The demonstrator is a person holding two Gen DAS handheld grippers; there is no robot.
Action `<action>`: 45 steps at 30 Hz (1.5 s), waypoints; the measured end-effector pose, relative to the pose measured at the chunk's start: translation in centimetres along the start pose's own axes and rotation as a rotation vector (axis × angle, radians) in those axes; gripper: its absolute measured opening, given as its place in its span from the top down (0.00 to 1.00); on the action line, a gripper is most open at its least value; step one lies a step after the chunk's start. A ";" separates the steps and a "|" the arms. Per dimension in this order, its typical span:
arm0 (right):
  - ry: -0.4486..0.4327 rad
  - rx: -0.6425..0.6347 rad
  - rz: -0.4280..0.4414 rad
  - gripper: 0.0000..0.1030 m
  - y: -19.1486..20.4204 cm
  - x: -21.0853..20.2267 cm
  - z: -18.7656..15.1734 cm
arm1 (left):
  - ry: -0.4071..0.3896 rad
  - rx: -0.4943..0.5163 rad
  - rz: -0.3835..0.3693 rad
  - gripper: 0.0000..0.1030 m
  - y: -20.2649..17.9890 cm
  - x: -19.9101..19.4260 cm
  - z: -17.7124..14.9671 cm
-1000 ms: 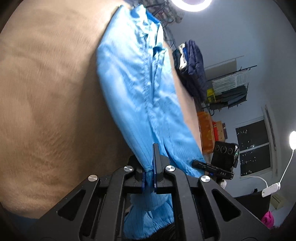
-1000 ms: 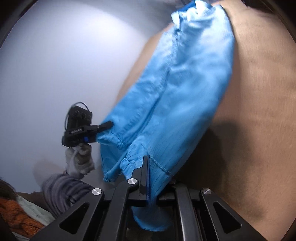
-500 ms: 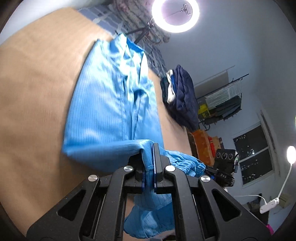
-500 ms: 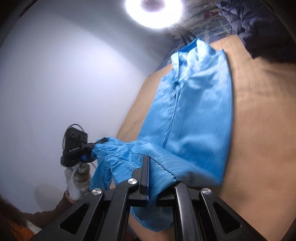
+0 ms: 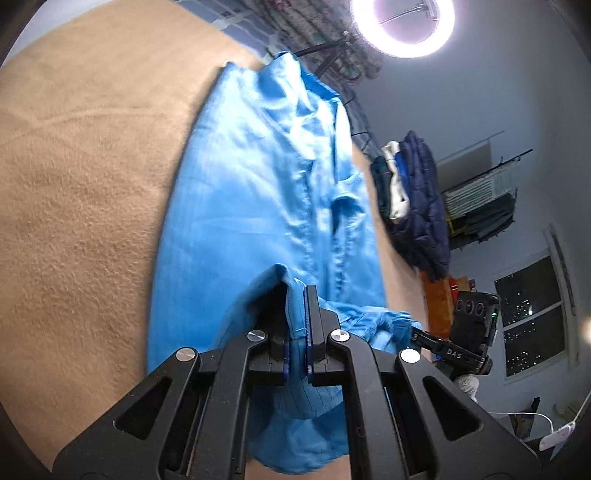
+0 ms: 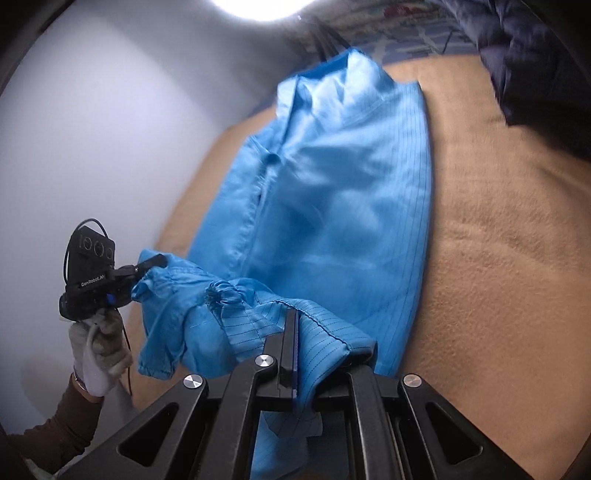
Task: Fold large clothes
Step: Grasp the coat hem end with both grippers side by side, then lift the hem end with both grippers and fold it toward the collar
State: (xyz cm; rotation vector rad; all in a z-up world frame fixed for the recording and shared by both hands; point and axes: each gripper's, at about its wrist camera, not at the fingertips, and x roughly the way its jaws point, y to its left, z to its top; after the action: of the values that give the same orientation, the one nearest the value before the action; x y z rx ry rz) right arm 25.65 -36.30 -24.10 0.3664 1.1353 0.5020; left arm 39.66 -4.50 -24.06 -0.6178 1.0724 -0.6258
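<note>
Both grippers have carried the lower hem of the blue garment [image 5: 258, 192] up over its own body since a second ago: then the cloth stretched out long and nearly flat, now its near end is doubled back and the collar sits closer, at the upper middle of both views.

In the left wrist view the left gripper [image 5: 295, 314] is clenched on a hemmed edge at the lower centre, blue cloth pinched between its pads and hanging below them. In the right wrist view the right gripper [image 6: 295, 332] is likewise clamped on a stitched hem at the lower centre, with a gathered cuff bunched just to its left. Each gripper shows in the other's view, low at the side, held by a gloved hand [image 6: 98, 354].

The garment lies lengthwise on the tan blanket [image 5: 74, 203], collar toward the ring light [image 5: 402, 26]; a pile of dark clothes [image 5: 417, 199] sits beside it at the right of the left view.

This fabric looks thin, light and slick, with a sheen, so it will likely sag between the two grips and slide rather than hold a crease. The double-stitched hem corners seem the surest places to hold; the sleeve cuffs hang loose and may need tucking.
</note>
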 end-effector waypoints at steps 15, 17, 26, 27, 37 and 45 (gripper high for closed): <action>-0.103 0.011 0.132 0.52 -0.5 -8.5 -5.1 | -0.019 0.064 -0.035 0.47 -0.1 -6.1 -2.2; -0.094 0.022 0.158 0.50 -0.6 -9.1 -6.6 | 0.031 0.044 -0.055 0.47 0.2 -6.4 -4.2; -0.020 0.060 0.185 0.50 -1.0 -5.8 -9.0 | 0.154 -0.023 -0.119 0.47 1.0 -3.2 -8.0; -0.013 0.054 0.187 0.50 -0.9 -5.4 -8.8 | 0.158 -0.026 -0.123 0.47 1.0 -3.0 -7.9; -0.061 0.000 0.276 0.51 0.1 -5.1 -4.0 | 0.074 0.031 -0.194 0.47 -2.4 -2.4 -3.2; -0.164 -0.016 0.246 0.40 0.4 -5.9 3.3 | -0.125 0.092 -0.129 0.47 -4.8 -3.7 3.2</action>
State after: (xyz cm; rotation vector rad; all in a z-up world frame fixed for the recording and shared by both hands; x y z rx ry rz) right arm 26.65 -39.29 -18.09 0.5272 0.9318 0.6844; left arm 40.61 -4.53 -17.26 -0.6414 0.8876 -0.7349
